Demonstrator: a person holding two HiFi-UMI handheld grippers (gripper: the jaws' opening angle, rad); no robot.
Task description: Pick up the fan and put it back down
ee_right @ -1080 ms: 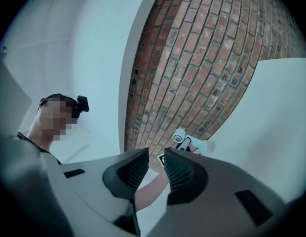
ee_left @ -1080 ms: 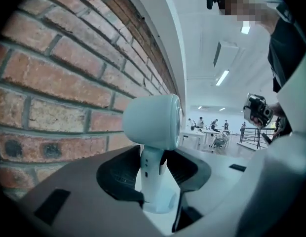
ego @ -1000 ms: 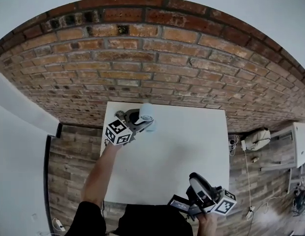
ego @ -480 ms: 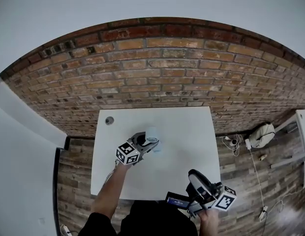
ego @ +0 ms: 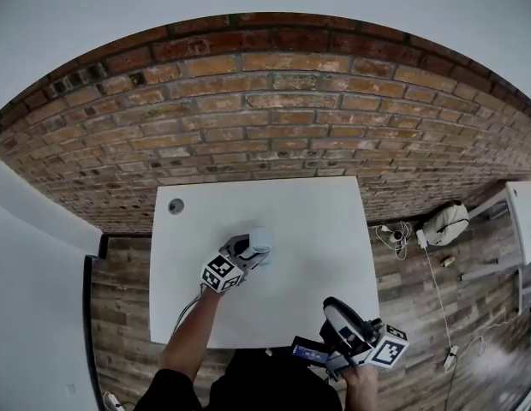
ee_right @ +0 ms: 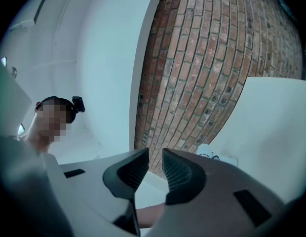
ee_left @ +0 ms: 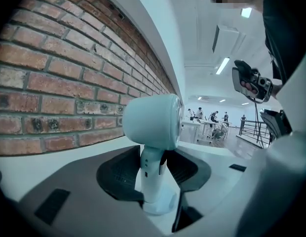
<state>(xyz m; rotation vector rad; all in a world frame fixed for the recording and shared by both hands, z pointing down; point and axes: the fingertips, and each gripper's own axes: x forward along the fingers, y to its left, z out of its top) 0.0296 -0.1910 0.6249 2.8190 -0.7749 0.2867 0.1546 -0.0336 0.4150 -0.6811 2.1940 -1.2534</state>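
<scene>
White table (ego: 330, 229) beside brick wall (ego: 274, 118), wooden floor (ego: 120, 315)

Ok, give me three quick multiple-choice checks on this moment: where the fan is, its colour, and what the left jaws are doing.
1. The fan is: A near the middle of the table; B at its right edge; C on the floor.
2. Fan colour: A red; B white; C black.
3. Jaws of the left gripper: A open, empty; B shut, empty; C shut on the fan's stem.
Answers: 1 A, the head view shows it mid-table; 2 B, its shell is pale white; 3 C, both jaws clamp the stem.
</scene>
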